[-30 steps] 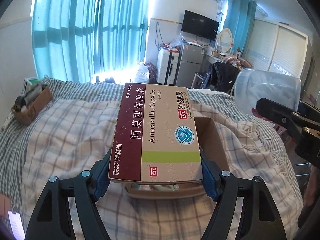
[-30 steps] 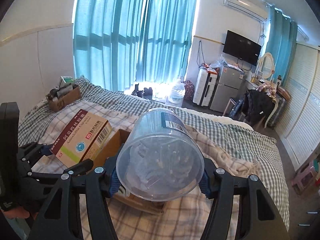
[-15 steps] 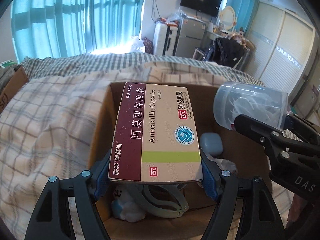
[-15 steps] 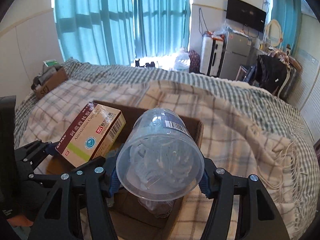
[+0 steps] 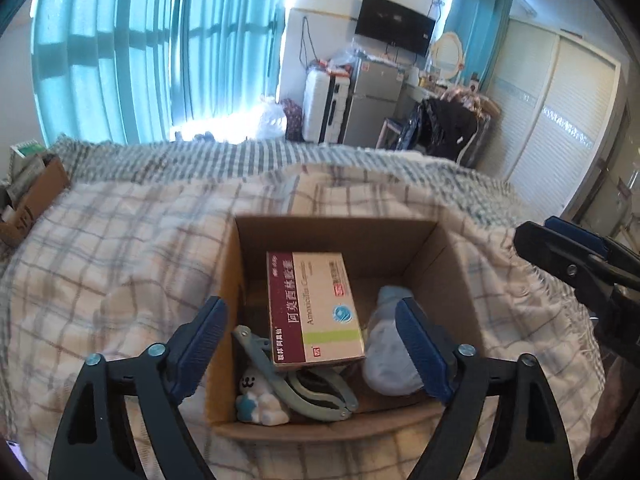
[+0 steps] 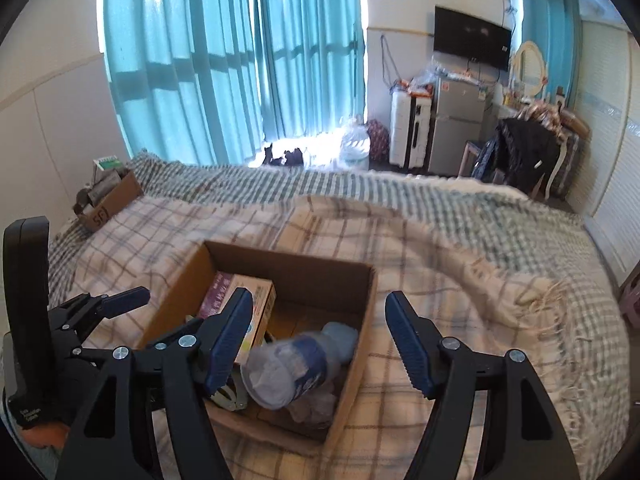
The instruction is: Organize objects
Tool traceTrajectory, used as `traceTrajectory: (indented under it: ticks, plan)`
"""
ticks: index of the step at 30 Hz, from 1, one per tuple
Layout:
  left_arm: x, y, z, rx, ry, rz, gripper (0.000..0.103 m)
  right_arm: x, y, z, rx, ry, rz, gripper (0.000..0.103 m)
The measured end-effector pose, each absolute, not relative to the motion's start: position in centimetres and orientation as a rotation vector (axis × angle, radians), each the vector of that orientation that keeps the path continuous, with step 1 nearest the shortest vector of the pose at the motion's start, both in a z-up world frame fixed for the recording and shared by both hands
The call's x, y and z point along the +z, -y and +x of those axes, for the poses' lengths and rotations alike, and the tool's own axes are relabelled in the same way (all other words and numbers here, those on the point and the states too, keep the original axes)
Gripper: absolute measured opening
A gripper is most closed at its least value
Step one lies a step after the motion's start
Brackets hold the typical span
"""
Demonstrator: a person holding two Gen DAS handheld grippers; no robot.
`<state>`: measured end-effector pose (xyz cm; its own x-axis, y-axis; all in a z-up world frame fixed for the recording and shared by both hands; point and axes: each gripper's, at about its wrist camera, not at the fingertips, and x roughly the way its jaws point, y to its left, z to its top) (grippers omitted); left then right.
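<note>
The pill box (image 5: pixel 314 308) and the jar (image 6: pixel 294 362) lay loose inside the carton (image 5: pixel 336 228) on the bed (image 5: pixel 120 248). The left gripper (image 5: pixel 310 344) and the right gripper (image 6: pixel 318 344) stood wide and were opening, holding nothing. Best lift both straight up, clear of the carton walls.

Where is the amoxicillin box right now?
In the left wrist view, the amoxicillin box lies inside the cardboard box, left of the clear jar, above the clip.

Black tongs (image 5: pixel 312 344) with ribbed blue pads (image 5: pixel 420 348) and silver screws.
</note>
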<state>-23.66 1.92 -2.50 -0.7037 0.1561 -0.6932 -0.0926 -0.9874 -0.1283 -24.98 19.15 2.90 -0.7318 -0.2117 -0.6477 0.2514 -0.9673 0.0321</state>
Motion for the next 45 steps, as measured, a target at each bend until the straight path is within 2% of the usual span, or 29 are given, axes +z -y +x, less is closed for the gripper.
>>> traceTrajectory:
  ticks: [5,9,12,15,19,21,22,23,33,39,45]
  plan:
    - [3.2,-1.4,-19.4,2.898,0.033,-0.959,0.097,8.3,-19.7,-20.4,-2.782,-0.099,0.880,0.070]
    - [7.3,-0.7,-15.9,2.956,0.041,-0.820,0.103,11.7,-19.7,-16.4,-2.814,-0.119,0.796,0.072]
    - [9.6,-0.1,-13.3,2.970,0.074,-0.728,0.103,13.6,-19.5,-13.1,-2.846,-0.157,0.727,0.073]
    - [11.1,0.4,-10.6,2.974,0.081,-0.638,0.103,14.9,-19.7,-9.9,-2.880,-0.154,0.653,0.083]
    - [12.6,0.9,-8.2,2.992,0.070,-0.571,0.103,15.6,-19.7,-7.3,-2.908,-0.175,0.599,0.087]
    - [13.0,1.2,-7.3,3.006,0.058,-0.548,0.103,15.8,-19.8,-6.2,-2.924,-0.167,0.553,0.095]
    - [13.1,1.2,-7.0,3.013,0.057,-0.541,0.103,15.8,-20.0,-5.8,-2.935,-0.157,0.530,0.101]
    - [13.0,1.3,-6.6,3.014,0.058,-0.527,0.103,15.7,-20.2,-5.5,-2.949,-0.144,0.508,0.103]
    - [10.2,2.8,-3.8,3.025,0.110,-0.438,0.103,11.3,-20.9,-3.7,-2.968,-0.057,0.362,0.103]
    - [6.1,3.1,-2.3,3.124,0.114,-0.397,0.103,6.9,-20.1,-3.3,-2.992,-0.168,0.343,0.103]
    - [2.8,3.0,-1.7,3.122,0.121,-0.477,0.103,3.7,-21.0,-3.0,-2.995,-0.049,0.396,0.103]
